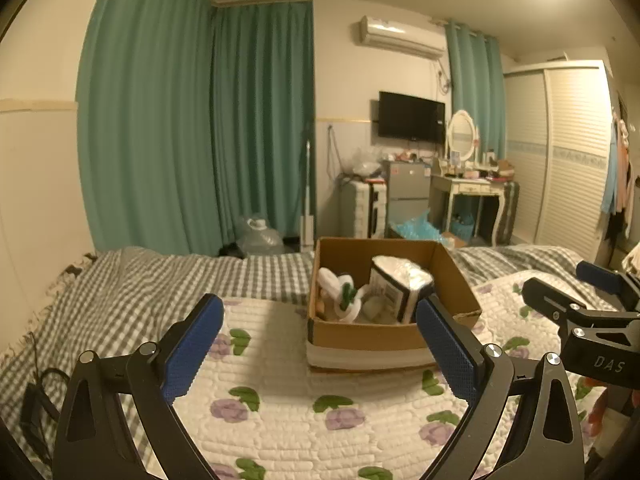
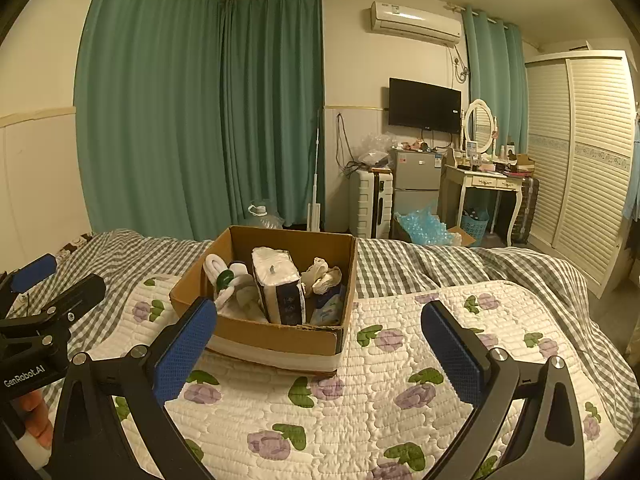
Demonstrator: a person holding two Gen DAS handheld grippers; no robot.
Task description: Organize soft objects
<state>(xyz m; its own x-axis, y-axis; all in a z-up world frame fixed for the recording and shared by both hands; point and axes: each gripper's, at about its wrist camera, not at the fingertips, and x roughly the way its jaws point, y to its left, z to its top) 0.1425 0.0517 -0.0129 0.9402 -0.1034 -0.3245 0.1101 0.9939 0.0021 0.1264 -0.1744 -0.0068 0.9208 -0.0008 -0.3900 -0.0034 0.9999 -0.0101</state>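
Left gripper (image 1: pixel 320 344) and right gripper (image 2: pixel 320 344), both spread wide and empty, above the floral quilt (image 2: pixel 360 408); beyond, the cardboard box (image 2: pixel 280 340) on the quilt holding a tissue pack (image 2: pixel 280 284) (upright), white socks (image 2: pixel 218 268) and a crumpled cloth (image 2: pixel 324 276).

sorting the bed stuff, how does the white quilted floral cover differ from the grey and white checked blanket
The white quilted floral cover carries purple flowers with green leaves; the grey and white checked blanket has only plain squares. The cover is puffy and stitched, the blanket thin and wrinkled. The cover lies on top, nearer the grippers, with the brown cardboard box resting on it; the blanket shows beyond and to the sides. Both are spread flat over the bed.
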